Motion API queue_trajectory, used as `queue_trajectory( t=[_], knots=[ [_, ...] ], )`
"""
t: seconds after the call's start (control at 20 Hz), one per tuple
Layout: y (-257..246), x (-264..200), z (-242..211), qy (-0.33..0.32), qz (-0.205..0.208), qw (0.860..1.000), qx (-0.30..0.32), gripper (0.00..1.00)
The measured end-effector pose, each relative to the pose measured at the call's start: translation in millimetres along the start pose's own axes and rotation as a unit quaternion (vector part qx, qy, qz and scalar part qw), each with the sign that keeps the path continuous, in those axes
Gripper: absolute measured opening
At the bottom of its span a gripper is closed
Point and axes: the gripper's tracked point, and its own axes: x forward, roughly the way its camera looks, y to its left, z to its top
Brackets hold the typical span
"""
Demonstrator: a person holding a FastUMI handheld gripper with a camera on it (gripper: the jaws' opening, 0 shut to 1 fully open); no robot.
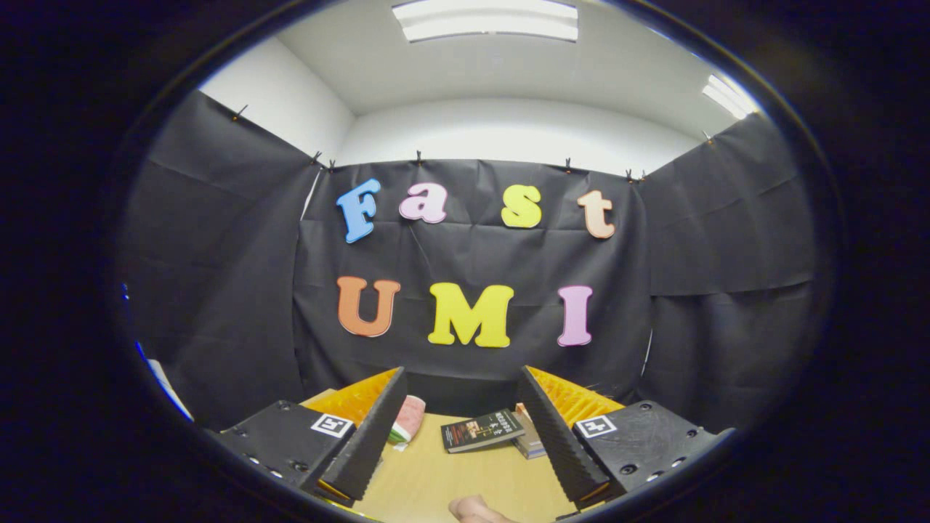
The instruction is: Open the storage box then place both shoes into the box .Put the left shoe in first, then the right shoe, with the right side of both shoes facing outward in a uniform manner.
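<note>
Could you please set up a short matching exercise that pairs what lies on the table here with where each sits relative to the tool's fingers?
Things:
1. Book
2. Round watermelon-patterned item
3. Fingertip
4. Tool

Places or states:
A. Beside one finger, partly hidden by it
B. Open, holding nothing
C. On the table, ahead between the fingers
D. Nearest the camera, at the table's near edge

Pairs: 1-C, 2-A, 3-D, 4-B

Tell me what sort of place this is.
Probably an indoor recording booth: black cloth walls clipped up around a wooden table holding a book, ceiling light panels above. The gripper is open over the table.
</note>
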Motion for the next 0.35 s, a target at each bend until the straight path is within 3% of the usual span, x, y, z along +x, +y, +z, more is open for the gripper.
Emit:
queue_trajectory(
  t=[0.35],
  knots=[
    [-4.5,-0.3,-5.8,0.012,0.0,1.0,-0.005,0.95]
  ],
)
